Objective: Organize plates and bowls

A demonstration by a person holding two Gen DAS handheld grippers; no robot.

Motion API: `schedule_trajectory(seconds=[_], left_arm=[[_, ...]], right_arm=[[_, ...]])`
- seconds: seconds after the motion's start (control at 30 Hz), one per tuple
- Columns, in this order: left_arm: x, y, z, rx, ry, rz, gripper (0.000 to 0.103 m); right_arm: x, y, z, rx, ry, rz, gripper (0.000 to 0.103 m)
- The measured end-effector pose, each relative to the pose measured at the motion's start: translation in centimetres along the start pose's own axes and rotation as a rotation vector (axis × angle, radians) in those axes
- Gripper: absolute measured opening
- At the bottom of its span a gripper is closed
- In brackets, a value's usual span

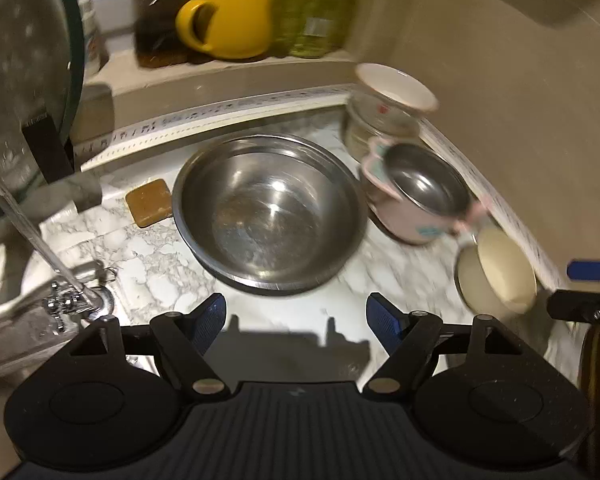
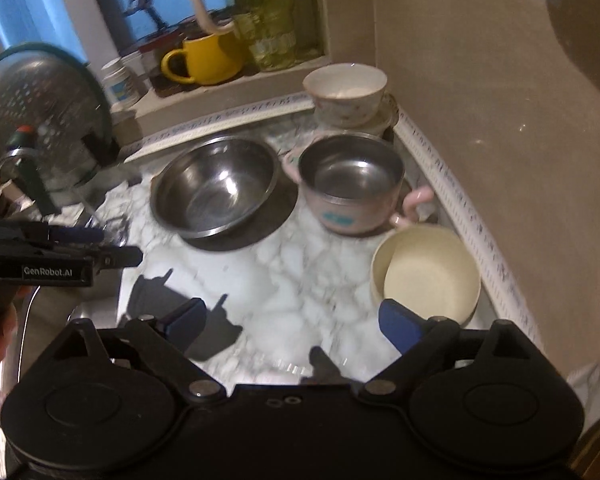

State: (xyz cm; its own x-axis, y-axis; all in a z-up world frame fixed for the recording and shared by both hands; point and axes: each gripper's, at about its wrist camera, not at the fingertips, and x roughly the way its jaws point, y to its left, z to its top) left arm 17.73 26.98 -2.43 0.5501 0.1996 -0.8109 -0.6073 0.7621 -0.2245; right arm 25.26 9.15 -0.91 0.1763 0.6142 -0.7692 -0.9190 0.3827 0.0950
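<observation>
A large steel bowl (image 1: 270, 210) (image 2: 216, 186) sits on the marble counter. To its right stands a pink two-handled pot with a steel liner (image 1: 418, 196) (image 2: 352, 184). A cream bowl (image 1: 496, 270) (image 2: 426, 274) lies nearer, by the wall. A white floral bowl (image 1: 394, 88) (image 2: 346, 90) is stacked on other dishes in the far corner. My left gripper (image 1: 296, 320) is open and empty, just in front of the steel bowl. My right gripper (image 2: 292, 324) is open and empty, its right finger (image 2: 400, 324) next to the cream bowl.
A yellow mug (image 1: 228, 22) (image 2: 204, 60), jars and green bottles stand on the window ledge. A glass lid (image 1: 20, 80) (image 2: 40, 112) leans at the left. A faucet (image 1: 40, 248) and sink are at the near left. A brown sponge (image 1: 150, 202) lies beside the steel bowl.
</observation>
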Motion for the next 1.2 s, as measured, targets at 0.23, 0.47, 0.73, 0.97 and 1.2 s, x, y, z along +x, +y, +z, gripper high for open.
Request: schedule_trajectory(seconds=[0.23,0.47,0.73,0.97,1.2], left_arm=[[4.3,3.7,2.6,-0.158,0.032,0.065,0.077],[7.2,6.7,3.7,-0.278,0.056,0.074,0.077],[9.2,7.6,4.3,-0.304,0.066,0.072,0.075],[10.5,7.6,4.4,-0.297,0.085,0.082,0.047],[11.2,7.7,4.0,-0.288,0.108,0.112,0.03]], right_arm=[[3.5,-2.4,4.1,0.098,-0.013,0.022,0.094],[8.9,-2.1,6.3,0.129,0.06,0.072,0.089],[15.1,0.1,7.2,0.176,0.149,0.111,0.072],[18.4,1.6,7.5,0.214,0.192,0.137,0.049],[19.2,1.8,7.4,0.238,0.198,0.127,0.03]])
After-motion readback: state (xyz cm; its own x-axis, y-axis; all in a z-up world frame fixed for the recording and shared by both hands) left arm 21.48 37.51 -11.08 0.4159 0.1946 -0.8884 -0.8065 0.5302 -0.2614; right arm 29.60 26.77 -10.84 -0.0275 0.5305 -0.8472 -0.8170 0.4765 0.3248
